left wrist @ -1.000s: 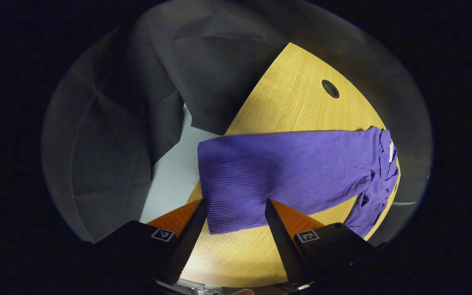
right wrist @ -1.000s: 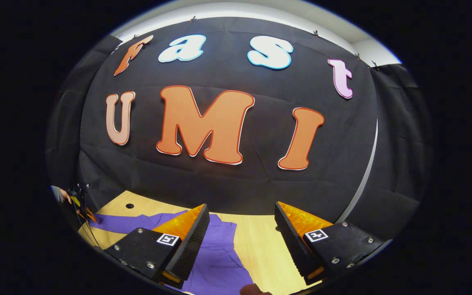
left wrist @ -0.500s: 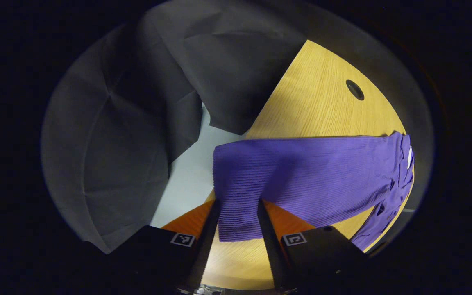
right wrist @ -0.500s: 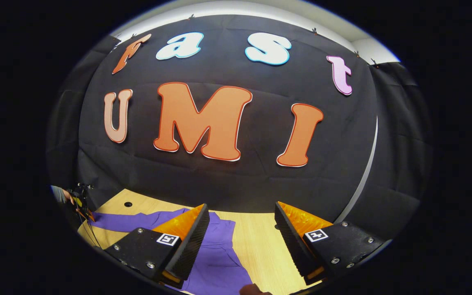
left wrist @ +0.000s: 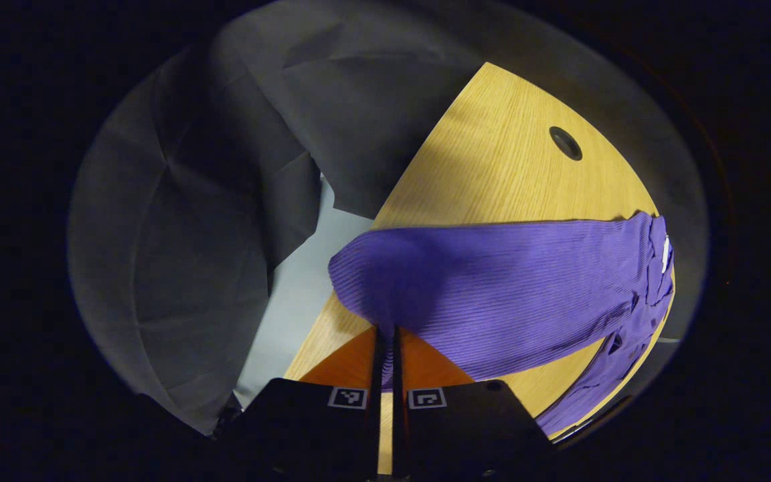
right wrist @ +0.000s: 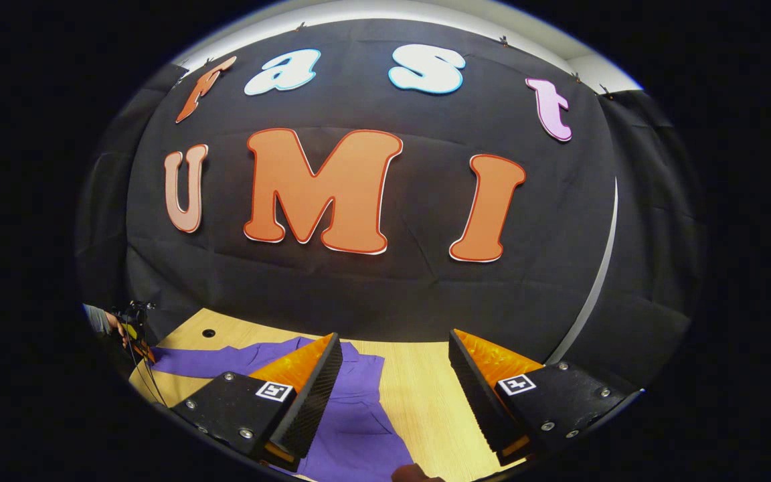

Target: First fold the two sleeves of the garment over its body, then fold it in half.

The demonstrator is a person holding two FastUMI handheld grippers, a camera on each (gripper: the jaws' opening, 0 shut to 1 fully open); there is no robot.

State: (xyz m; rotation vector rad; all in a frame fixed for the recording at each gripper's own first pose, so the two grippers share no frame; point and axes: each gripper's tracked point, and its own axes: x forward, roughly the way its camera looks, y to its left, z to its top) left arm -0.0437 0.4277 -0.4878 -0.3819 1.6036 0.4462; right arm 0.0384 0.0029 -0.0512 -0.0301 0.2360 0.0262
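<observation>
**One sleeve gripped, second hand waiting**

Both fingers of the left gripper (left wrist: 385, 335) are clenched on the cuff of the purple garment's sleeve (left wrist: 492, 294), which stretches across the wooden table (left wrist: 492, 167) toward the body (right wrist: 359, 415). To fold it well, lift the cuff only slightly, carry it in one smooth arc over the body, then lay it flat. Right gripper (right wrist: 392, 375) hovers released above the table, holding nothing
</observation>
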